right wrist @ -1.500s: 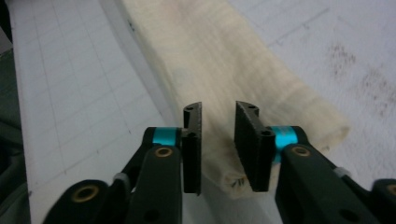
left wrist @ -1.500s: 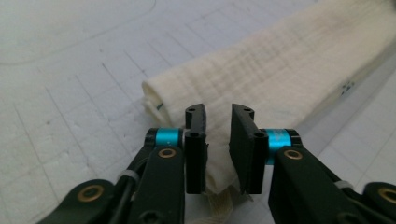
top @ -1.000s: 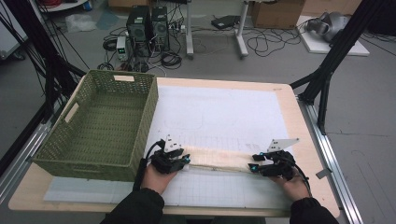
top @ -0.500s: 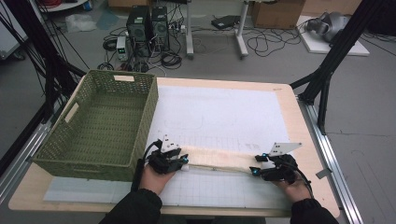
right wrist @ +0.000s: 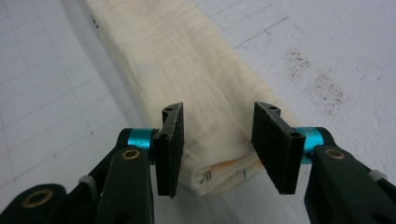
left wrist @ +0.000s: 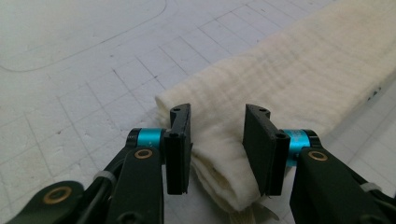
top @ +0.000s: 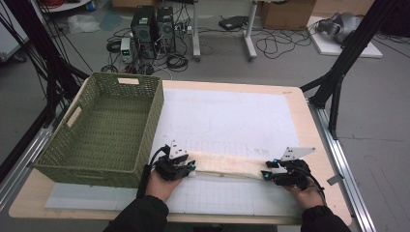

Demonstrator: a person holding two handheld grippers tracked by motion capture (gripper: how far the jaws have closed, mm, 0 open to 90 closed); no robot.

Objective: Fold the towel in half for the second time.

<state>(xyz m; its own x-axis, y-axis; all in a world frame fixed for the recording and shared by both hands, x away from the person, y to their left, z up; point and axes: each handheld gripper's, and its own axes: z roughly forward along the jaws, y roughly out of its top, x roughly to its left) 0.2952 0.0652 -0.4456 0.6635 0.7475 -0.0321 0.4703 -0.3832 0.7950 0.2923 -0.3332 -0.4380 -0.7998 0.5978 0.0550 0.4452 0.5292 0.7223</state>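
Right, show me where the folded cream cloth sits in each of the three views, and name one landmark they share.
High view: folded cream cloth, a long strip near the table's front edge, between both grippers.
Left gripper view: folded cream cloth runs from the jaws up to the upper right; its end lies between them.
Right gripper view: folded cream cloth runs from the jaws to the upper left.
Shared landmark: the white gridded mat under it.

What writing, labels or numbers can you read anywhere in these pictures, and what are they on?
No text can be read.
Folded cloth: small dark marks on its end, like handwritten strokes, not legible.
White grid mat: only printed lines and curves, no figures readable.
Green basket: a pale tag on its far rim, too small to read.
Computer towers on the floor: any labels are too blurred.
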